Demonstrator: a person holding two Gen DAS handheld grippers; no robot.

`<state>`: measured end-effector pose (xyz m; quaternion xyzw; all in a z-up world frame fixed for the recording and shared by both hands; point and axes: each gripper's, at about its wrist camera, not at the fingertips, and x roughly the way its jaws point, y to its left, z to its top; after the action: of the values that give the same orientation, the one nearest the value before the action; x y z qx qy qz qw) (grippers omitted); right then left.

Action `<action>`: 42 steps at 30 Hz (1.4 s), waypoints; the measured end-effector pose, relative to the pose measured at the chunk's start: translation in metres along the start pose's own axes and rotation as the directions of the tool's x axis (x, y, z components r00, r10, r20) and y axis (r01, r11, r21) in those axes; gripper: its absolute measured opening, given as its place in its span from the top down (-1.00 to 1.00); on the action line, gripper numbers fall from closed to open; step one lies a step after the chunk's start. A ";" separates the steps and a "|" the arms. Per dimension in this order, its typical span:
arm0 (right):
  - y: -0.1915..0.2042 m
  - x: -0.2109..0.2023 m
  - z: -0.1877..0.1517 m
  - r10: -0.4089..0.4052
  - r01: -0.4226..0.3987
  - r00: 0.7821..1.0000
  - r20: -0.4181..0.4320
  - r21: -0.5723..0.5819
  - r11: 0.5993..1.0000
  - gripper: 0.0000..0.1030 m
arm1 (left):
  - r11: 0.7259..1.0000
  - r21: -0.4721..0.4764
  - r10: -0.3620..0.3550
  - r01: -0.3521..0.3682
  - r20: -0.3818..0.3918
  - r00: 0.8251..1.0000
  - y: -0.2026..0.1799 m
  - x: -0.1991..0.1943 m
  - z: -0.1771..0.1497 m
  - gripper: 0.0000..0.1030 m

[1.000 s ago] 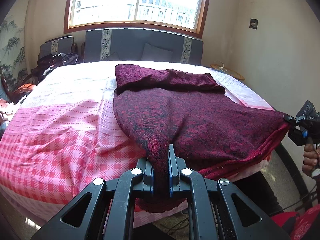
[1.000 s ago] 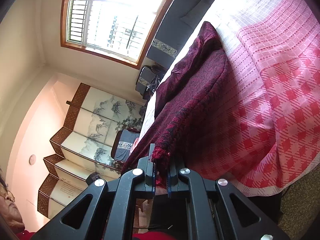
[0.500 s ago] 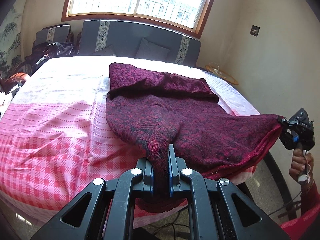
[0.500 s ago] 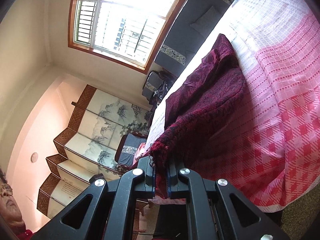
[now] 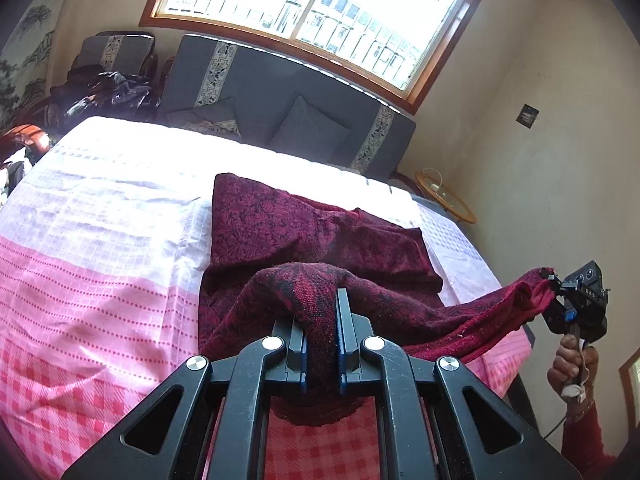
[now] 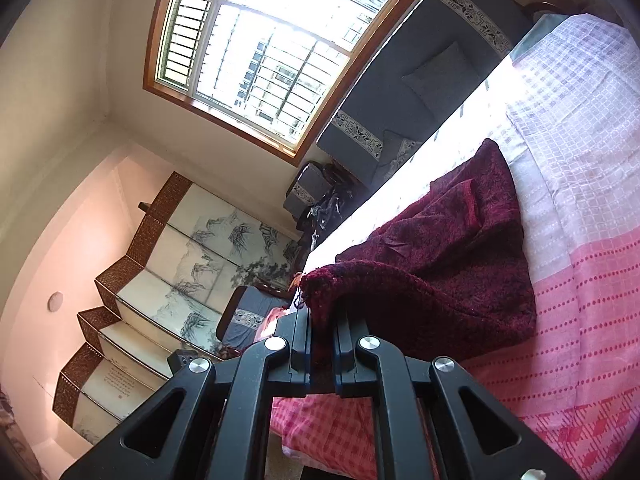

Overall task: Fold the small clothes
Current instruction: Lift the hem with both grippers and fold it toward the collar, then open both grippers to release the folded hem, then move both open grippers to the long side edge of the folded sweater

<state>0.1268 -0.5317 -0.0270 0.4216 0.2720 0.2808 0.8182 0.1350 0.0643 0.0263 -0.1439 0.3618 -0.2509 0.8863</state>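
dark red patterned knit garment (image 5: 304, 236) is what we are folding, and most of it lies on the pink and white checked bedspread (image 5: 100, 264), ahead of both sets of jaws. our left gripper (image 5: 322, 320) is clenched on one near corner of its hem, the cloth bunched between the pads and arching up just in front of them. our right gripper (image 6: 322, 320) is clamped on the other near corner; in the left wrist view it shows off to the right, past the bed's edge, with the hem strung between the two tools. we judge we hold the corners apart like this so the edge stays taut and level, ready to be carried forward over the part lying beyond the jaws for a clean fold. that far part already looks doubled over, with a loose flap near the grey upholstered headboard (image 5: 280, 92). the slack sagging between the grippers could crease if we lay it down unevenly.
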 end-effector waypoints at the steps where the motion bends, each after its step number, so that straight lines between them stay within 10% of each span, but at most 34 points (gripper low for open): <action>1: -0.002 0.005 0.008 -0.005 0.005 1.000 0.004 -0.001 1.000 0.83 | 1.000 -0.007 0.005 -0.005 0.004 1.000 0.001 0.007 0.008 0.80; 14: -0.053 0.077 0.088 -0.084 0.081 0.996 0.030 0.088 0.993 0.83 | 0.993 -0.034 0.109 -0.109 0.002 0.994 0.023 0.111 0.072 0.79; 28: -0.133 0.125 0.102 -0.132 0.122 0.991 0.028 0.229 0.966 0.65 | 0.989 -0.050 0.137 -0.140 -0.061 0.989 0.052 0.174 0.068 0.57; 32: -0.144 0.117 0.100 -0.132 0.112 0.989 0.060 0.257 0.960 0.00 | 0.989 -0.064 0.129 -0.132 -0.052 0.990 0.054 0.169 0.068 -0.05; 36: -0.147 0.104 0.095 -0.131 0.106 0.988 0.079 0.266 0.958 -0.11 | 0.987 -0.057 0.154 -0.148 0.107 0.982 0.052 0.141 0.070 -0.80; 42: -0.140 0.098 0.073 -0.210 0.206 0.978 0.000 0.185 0.961 -0.11 | 0.981 -0.048 0.195 -0.190 0.174 0.965 0.063 0.113 0.075 -0.86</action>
<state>0.2773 -0.5717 -0.1294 0.4674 0.3313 0.1629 0.8033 0.2797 0.0603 -0.0135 -0.1434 0.2972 -0.1441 0.9329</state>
